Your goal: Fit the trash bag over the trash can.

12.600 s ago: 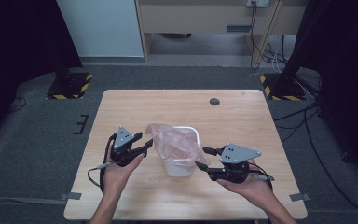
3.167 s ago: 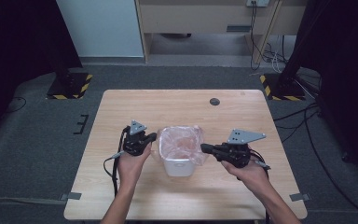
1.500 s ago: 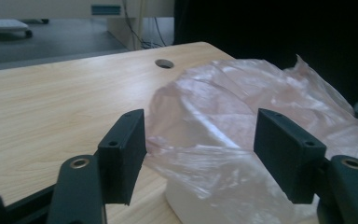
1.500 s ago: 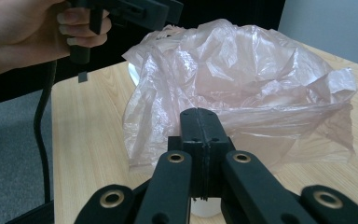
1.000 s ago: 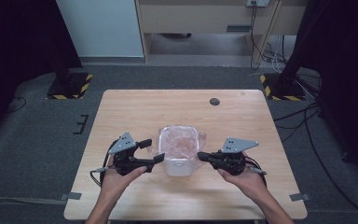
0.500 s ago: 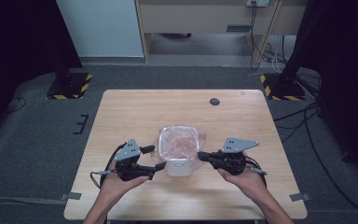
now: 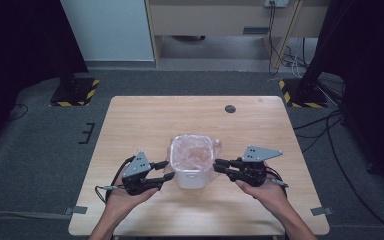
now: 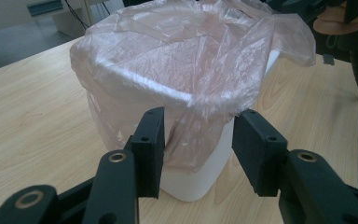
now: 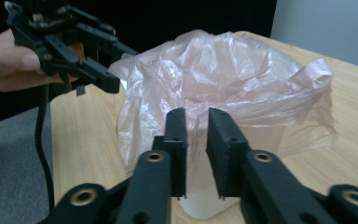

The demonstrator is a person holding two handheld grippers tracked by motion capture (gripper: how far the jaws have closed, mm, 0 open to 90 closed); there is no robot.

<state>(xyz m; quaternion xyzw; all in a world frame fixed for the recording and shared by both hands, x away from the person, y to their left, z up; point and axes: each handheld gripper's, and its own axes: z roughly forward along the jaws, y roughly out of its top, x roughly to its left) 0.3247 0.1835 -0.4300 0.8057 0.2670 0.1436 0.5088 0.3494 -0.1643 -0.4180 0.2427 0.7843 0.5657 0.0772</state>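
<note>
Now the white bin [image 7: 192, 172] stands in the middle of the wooden table [image 7: 140, 120], lined with a thin pink bag [image 7: 194, 150]. Left of the bin, the left gripper [image 7: 164, 170] is near it with jaws spread wide, holding nothing. Right of the bin, the right gripper [image 7: 218, 165] has jaws almost together, a narrow gap showing, close to the bag's loose edge.

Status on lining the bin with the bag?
Done: pink bag sits inside the white bin, its edge folded over the rim. In hand: nothing; left gripper open beside the bin, right gripper nearly closed near the overhang. Left: smoothing the loose flap, probably.
</note>
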